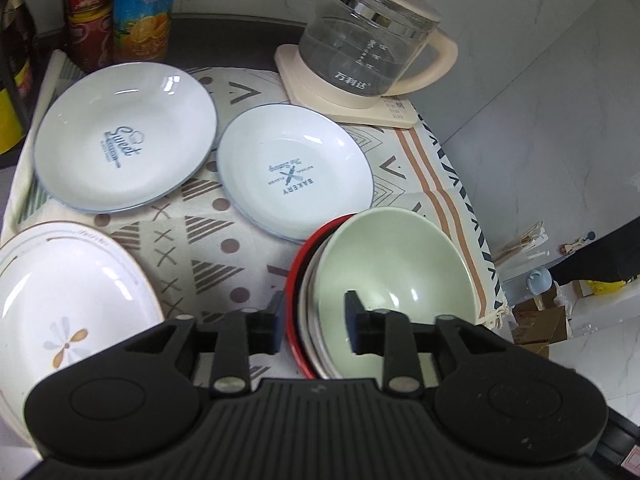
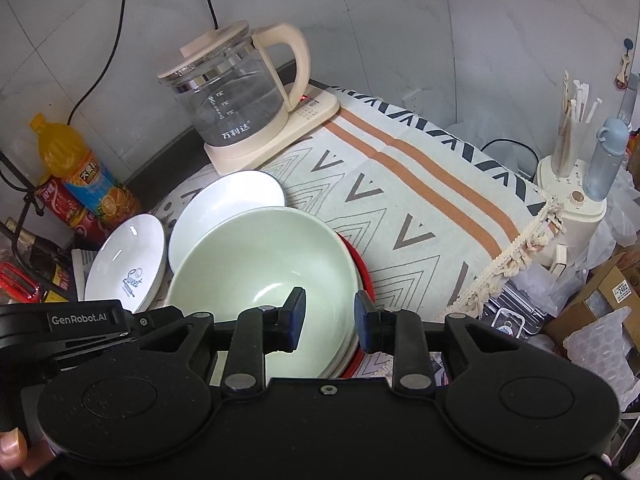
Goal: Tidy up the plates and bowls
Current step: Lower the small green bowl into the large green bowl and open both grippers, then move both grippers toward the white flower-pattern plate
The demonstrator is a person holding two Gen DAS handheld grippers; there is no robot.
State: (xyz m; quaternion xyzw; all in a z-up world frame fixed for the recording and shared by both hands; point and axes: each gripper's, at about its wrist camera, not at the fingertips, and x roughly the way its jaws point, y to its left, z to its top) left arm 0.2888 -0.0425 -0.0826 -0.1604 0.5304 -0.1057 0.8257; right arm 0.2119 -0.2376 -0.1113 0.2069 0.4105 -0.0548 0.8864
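Plate (image 1: 124, 136): "Sweet" in blue script. Plate (image 1: 296, 172): "BAKERY", crossed-utensils emblem. Glass kettle (image 1: 360, 36): "万利达", white, beside scale marks. Left gripper's body (image 2: 68, 320): "GenRobot.AI". Cardboard box (image 2: 616, 292): sticker "2802", barely legible. Orange bottle (image 1: 142, 8): characters unclear.

A glass kettle (image 1: 360, 52) on its cream base stands on the patterned cloth (image 2: 400, 200), near an orange-drink bottle (image 2: 80, 168).

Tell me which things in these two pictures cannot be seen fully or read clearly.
- Bowls under the green bowl: only rims show in both views; their number is unclear.
- Flower plate: left wrist view, cut off by the edge and hidden by the left claw.
- Bakery plate: right wrist view, print hidden behind the green bowl.
- Kettle base: panel labels too small.
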